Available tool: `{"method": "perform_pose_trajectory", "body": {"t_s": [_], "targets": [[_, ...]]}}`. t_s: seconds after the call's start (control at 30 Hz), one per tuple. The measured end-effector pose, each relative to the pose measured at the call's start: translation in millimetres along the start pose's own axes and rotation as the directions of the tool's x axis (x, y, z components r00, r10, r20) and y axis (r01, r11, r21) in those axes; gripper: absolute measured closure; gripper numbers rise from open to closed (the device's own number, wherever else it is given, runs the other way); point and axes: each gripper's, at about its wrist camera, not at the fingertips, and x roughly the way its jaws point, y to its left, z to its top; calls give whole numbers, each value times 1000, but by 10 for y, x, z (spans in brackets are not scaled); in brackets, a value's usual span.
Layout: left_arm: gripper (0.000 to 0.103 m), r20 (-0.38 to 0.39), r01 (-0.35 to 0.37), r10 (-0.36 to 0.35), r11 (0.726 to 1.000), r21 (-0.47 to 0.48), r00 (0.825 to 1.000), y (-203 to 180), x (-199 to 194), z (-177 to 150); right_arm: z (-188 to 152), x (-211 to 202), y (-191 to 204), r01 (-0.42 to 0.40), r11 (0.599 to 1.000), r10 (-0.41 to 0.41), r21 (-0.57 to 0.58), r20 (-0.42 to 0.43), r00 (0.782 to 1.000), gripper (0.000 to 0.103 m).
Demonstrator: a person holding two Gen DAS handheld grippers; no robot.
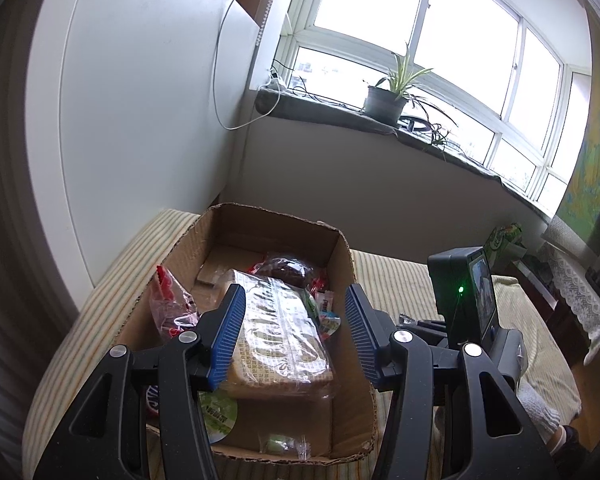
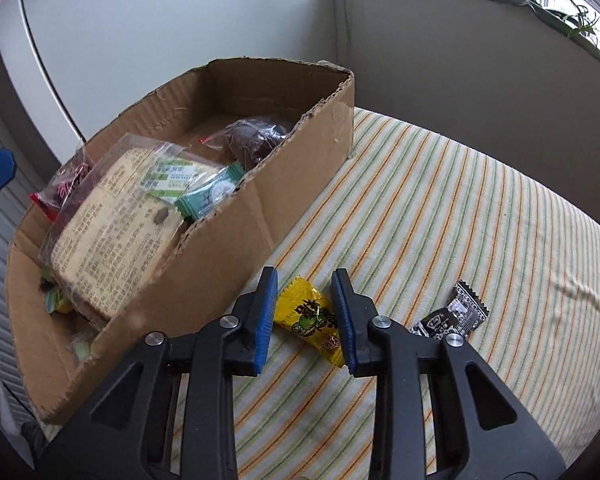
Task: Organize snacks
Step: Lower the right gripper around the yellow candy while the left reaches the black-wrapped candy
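An open cardboard box point(image 1: 340, 248) point(image 2: 236, 240) stands on a striped cloth surface and holds several snacks: a large clear-wrapped cracker pack point(image 1: 280, 340) point(image 2: 112, 216), a dark bun in a bag point(image 1: 288, 270) point(image 2: 256, 140), a red packet point(image 1: 168, 300) and a teal packet point(image 2: 210, 194). My left gripper point(image 1: 296, 332) hovers open and empty above the cracker pack. My right gripper point(image 2: 306, 316) is open, its jaws on either side of a yellow candy packet point(image 2: 308, 316) lying on the cloth beside the box. A black packet point(image 2: 454, 314) lies to its right.
The striped cloth point(image 2: 440, 200) stretches right of the box. A wall and a windowsill with a potted plant point(image 1: 384, 100) lie behind. The right gripper's body with a small screen point(image 1: 468, 300) shows in the left wrist view.
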Motion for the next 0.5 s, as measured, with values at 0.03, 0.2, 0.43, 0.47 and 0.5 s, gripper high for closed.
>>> {"method": "perform_pose_trajectory", "body": {"t_s": [0.03,0.2,0.43,0.47,0.5], "targets": [[52,1,1,-1,1000,-2,1000,-8,-7,1,-45,-25,10,5,1000,-5,-15,-2,1000,75],[52,7,10,-10,1000,-4,1000,-54,-36,9,-311,-218,-73,22,999,-23,-35,-10,1000,78],[52,-15,62,-62,997,35,998,-361,7,-21,-591,-457,-483,75,997,-75,20,-1,997,78],[52,-22,72,-71,996,48,997,-439,23,-37,-614,-479,-545,76,997,-76,27,-1,997,79],[52,-28,83,-81,995,61,996,-517,40,-54,-640,-505,-607,84,996,-84,38,1,996,82]]}}
